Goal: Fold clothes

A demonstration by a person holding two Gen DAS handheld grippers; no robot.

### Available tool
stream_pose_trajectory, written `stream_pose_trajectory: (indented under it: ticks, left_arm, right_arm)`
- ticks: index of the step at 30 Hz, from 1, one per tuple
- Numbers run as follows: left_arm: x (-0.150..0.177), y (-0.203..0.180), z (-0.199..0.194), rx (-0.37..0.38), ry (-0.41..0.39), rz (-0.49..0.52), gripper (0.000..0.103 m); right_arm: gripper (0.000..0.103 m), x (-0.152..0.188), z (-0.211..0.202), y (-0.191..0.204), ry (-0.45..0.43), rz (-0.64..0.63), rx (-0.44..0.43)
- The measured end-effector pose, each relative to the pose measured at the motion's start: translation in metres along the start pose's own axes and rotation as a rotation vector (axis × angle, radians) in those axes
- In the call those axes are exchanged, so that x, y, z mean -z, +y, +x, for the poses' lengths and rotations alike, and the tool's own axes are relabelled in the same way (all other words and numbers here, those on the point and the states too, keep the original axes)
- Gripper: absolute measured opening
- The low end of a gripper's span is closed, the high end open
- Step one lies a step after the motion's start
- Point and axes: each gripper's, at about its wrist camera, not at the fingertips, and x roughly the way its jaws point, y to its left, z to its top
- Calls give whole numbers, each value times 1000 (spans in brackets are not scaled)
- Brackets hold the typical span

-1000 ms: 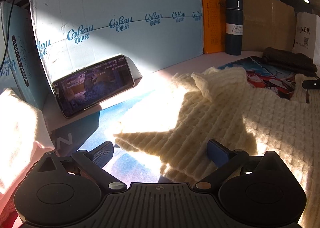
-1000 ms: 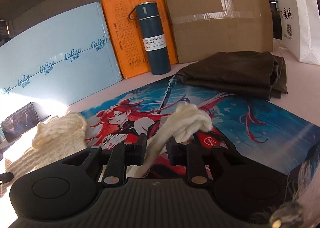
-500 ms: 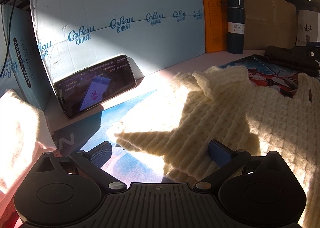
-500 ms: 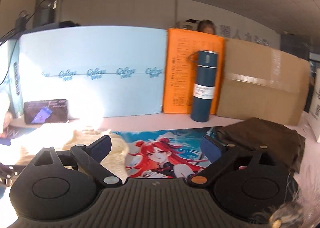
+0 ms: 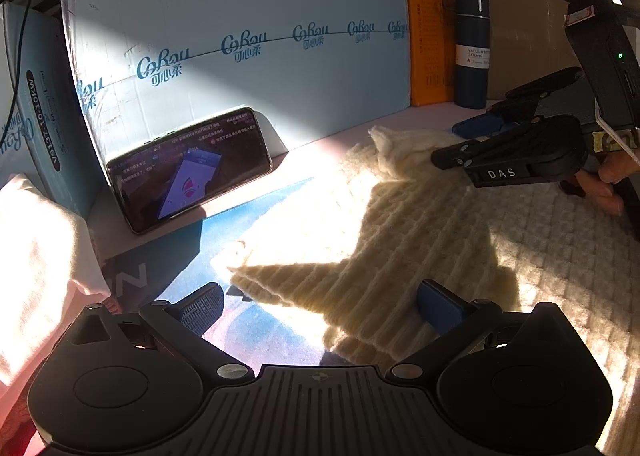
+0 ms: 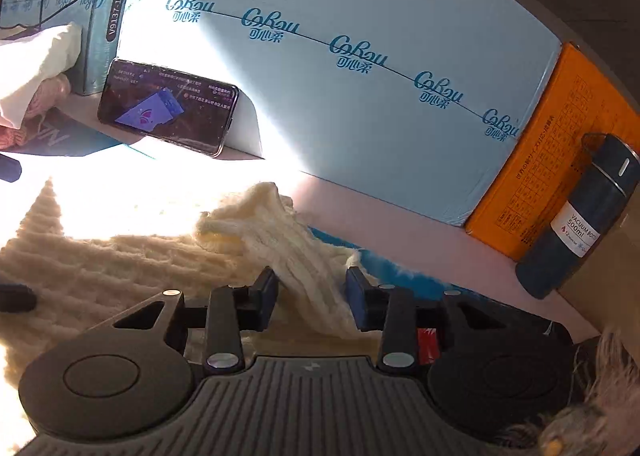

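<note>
Cream waffle-knit sweater [image 5: 460,240] lies spread across the blue printed desk mat [image 5: 256,216], half in hard sunlight and half in shadow, with one ribbed sleeve end [image 6: 256,224] bunched up near its far edge. The right gripper [image 6: 312,296] sits low over that far edge with its jaws partly open; a ridge of the ribbed knit lies between the two blue-padded fingers [image 6: 360,304], and it cannot be told whether the pads press on the fabric or merely flank it. In the left wrist view the same right gripper [image 5: 472,144] appears from the side, its fingers reaching onto the raised knit. The left gripper [image 5: 320,308] hovers near the sweater's near corner with its jaws wide apart and nothing between them; one finger stands over the mat, the other over the knit. A black smartphone [image 5: 192,172] with a lit screen leans in landscape against the pale blue cardboard carton [image 5: 248,36] printed with repeated blue logos at the back of the table. To the right of the carton stands an orange box [image 6: 556,160], and a dark blue vacuum bottle [image 5: 472,52] stands in front of it. A white folded cloth [image 5: 32,268] lies at the left edge, beside the mat.
</note>
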Motion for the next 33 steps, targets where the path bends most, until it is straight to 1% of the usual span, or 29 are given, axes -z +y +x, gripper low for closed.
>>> stream_pose_trajectory:
  ticks: [3,6,8,10,11,13,15,20,23,25,28,29,31,33]
  left_arm:
    - [0,0,0,3,2,-5,103]
    - [0,0,0,2,2,-3,103]
    - [0,0,0,3,3,-4,103]
    - [0,1,0,4,4,-5,103]
    - [0,1,0,5,4,-6,103]
    - [0,2,1,8,6,-9,103]
    - [0,3,2,10,7,-12,103]
    - [0,2,1,4,-2,-8,103]
    - [0,1,-6,-8,-37,-4,103]
    - [-1,0,-12,-3,-78,-4,103]
    - [-1,-11,-27,52,-184,36,103]
    - [0,-18,-33,89,-218,68,103]
    - [1,-34,-44,186,-277,137,103]
    - [0,-50,-57,262,-320,189,103]
  right_arm:
    - [21,-3,4,-31,1,190,64]
    - [21,5,11,-60,51,340,126]
    - [25,13,17,-75,98,424,138]
    - [45,22,18,-87,131,496,152]
    - [49,25,16,-91,140,520,159]
    - [64,28,9,-97,146,550,165]
    - [72,30,-5,-101,134,576,164]
    - [79,38,-60,-109,65,627,171]
    - [83,51,-102,-109,3,668,160]
    - [85,67,-134,-106,-40,695,163]
    - [91,100,-176,-97,-110,761,170]
    - [92,111,-188,-94,-134,791,169]
    - [95,134,-203,-90,-164,845,153]
    - [96,148,-211,-88,-165,859,150]
